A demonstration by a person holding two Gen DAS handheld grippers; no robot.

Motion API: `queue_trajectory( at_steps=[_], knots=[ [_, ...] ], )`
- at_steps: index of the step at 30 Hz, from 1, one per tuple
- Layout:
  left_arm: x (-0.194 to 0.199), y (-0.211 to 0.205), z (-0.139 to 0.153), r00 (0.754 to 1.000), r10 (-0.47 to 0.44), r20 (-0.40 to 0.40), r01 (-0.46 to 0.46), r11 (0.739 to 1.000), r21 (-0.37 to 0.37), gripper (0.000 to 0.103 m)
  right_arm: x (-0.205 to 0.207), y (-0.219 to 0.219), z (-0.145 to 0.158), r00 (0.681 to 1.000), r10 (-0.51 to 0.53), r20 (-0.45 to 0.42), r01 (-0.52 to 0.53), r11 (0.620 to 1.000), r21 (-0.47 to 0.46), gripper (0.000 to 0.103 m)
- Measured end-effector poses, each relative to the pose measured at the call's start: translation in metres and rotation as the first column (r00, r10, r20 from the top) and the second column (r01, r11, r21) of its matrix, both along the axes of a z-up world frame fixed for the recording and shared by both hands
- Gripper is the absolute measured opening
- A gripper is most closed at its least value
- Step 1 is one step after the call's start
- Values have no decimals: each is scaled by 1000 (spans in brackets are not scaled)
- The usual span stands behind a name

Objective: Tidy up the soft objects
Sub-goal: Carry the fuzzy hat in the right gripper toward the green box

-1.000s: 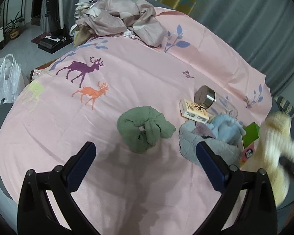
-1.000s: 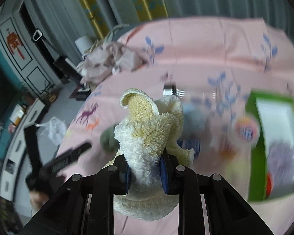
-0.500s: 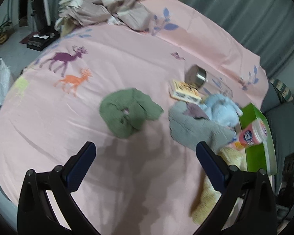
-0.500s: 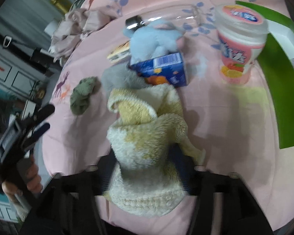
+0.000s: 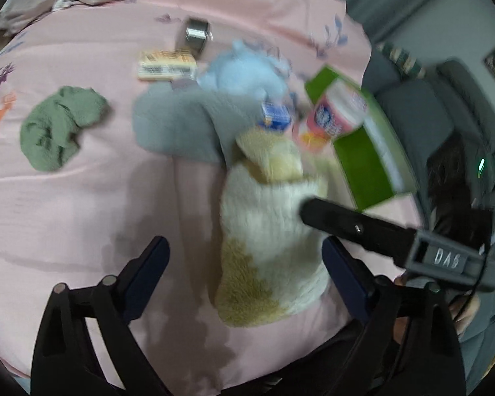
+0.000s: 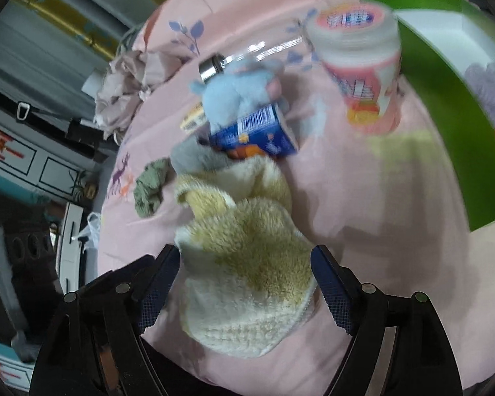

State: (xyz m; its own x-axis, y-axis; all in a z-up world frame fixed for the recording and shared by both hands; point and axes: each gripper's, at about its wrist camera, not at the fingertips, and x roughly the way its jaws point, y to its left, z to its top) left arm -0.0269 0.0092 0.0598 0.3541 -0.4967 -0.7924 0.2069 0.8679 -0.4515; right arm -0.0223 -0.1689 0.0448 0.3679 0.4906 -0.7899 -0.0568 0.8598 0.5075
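Note:
A fluffy cream and yellow sock lies on the pink sheet near its front edge. My right gripper is open, jaws wide on either side of the sock, not holding it; one of its fingers shows across the left wrist view. My left gripper is open and empty, just left of the sock. A grey cloth, a light blue plush toy and a green cloth lie further back.
A pink and white jar, a blue carton, a green box, a yellow packet and a metal-lidded glass jar lie among them. Crumpled bedding is at the far end. Grey sofa right.
My right gripper has lowered the cream sock onto the sheet and opened, releasing it. My left gripper has swung right towards the sock.

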Motion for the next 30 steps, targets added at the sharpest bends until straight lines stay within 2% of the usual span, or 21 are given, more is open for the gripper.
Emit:
queue_trajectory(
  at_steps=[2,4,6,10,12,13,15,16,17,18,21,24,30],
  knots=[
    [2,-9,-11,999,-19,-30,19,1000,5,88,1,0,-8,999,11,-31,-9,999,44,82],
    [4,-15,-24,996,-40,-86,40,999,-8,74,1,-1,-14,998,25,-58,-20,996,84,82],
    [6,-20,-35,991,-41,-127,41,999,-6,69,2,2,-21,997,26,-79,-20,997,71,82],
    [5,-26,-34,996,-43,-78,45,999,22,60,1,8,-29,996,29,-79,-27,999,25,82],
    [5,-28,-35,996,-47,-74,48,999,15,51,0,11,-29,997,34,-64,-33,999,14,81],
    [6,-29,-36,996,-50,-72,50,999,8,45,-1,12,-30,998,30,-60,-29,1000,4,79],
    [5,-33,-36,995,-68,-68,68,998,-5,38,-2,13,-29,998,33,-46,-34,999,-6,70],
    [5,-36,-35,995,-73,-61,73,997,-3,36,-2,14,-29,998,45,-45,-45,999,16,65],
    [5,-38,-33,996,-77,-49,77,997,5,35,-2,13,-31,997,58,-60,-54,996,67,55],
    [4,-39,-30,996,-81,-31,82,997,16,35,-2,12,-32,996,59,-69,-52,994,97,52],
    [1,-40,-23,997,-82,12,82,996,22,34,-4,13,-26,997,62,-39,-57,992,113,51],
    [-5,-39,-12,993,-81,81,80,997,25,34,-9,14,-13,998,62,31,-66,991,116,51],
    [-19,-24,17,968,-62,245,61,998,11,34,-18,25,26,977,84,194,-101,992,77,51]
  ],
)
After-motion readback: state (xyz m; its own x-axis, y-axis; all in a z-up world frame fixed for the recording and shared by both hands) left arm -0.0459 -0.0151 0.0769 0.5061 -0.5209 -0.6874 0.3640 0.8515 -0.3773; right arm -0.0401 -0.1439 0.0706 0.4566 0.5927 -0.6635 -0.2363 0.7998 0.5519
